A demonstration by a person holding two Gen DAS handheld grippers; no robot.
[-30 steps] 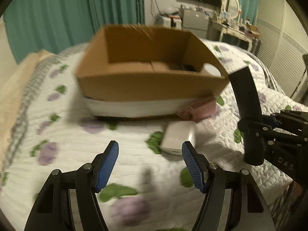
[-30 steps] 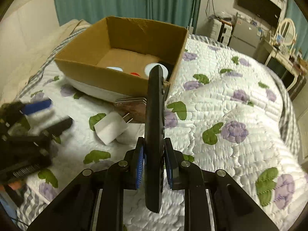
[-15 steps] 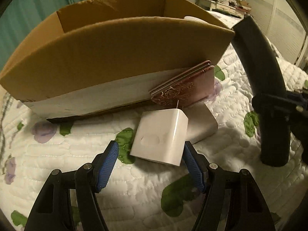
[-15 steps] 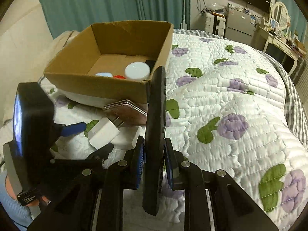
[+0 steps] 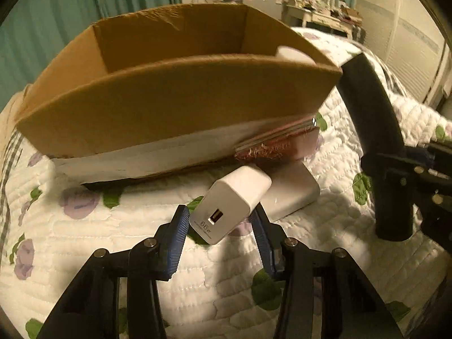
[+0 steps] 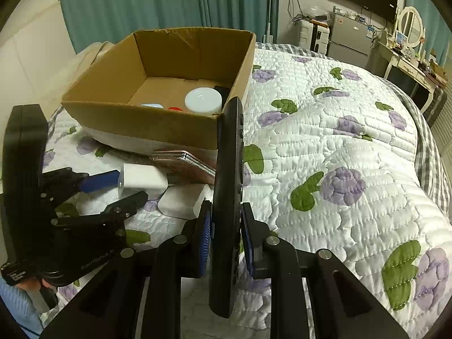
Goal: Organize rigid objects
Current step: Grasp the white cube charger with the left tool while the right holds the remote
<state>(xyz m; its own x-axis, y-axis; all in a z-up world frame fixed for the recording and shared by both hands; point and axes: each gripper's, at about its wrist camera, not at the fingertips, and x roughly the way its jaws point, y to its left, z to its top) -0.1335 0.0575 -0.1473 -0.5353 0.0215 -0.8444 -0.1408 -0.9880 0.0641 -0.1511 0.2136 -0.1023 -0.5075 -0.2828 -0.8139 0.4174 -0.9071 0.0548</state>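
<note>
My left gripper point(image 5: 221, 227) is shut on a white 66W charger block point(image 5: 230, 207), held a little above the quilt in front of the cardboard box point(image 5: 175, 104). The charger also shows in the right wrist view point(image 6: 141, 179), between the left fingers. My right gripper point(image 6: 226, 233) is shut on a black remote control point(image 6: 227, 186), held upright on edge to the right of the box point(image 6: 147, 124). The remote also shows in the left wrist view point(image 5: 373, 130). Inside the box are a white round lid point(image 6: 202, 100) and small blue and red items.
A white power bank point(image 5: 291, 195) lies on the flowered quilt point(image 6: 339, 155) beside a pink patterned case point(image 5: 282, 144) leaning against the box. Teal curtains hang behind. A dresser, fridge and TV stand at the far right.
My left gripper closed in on the charger, gripped it and lifted it, tilting its USB end toward the camera. My right gripper holds the remote nearly still.
</note>
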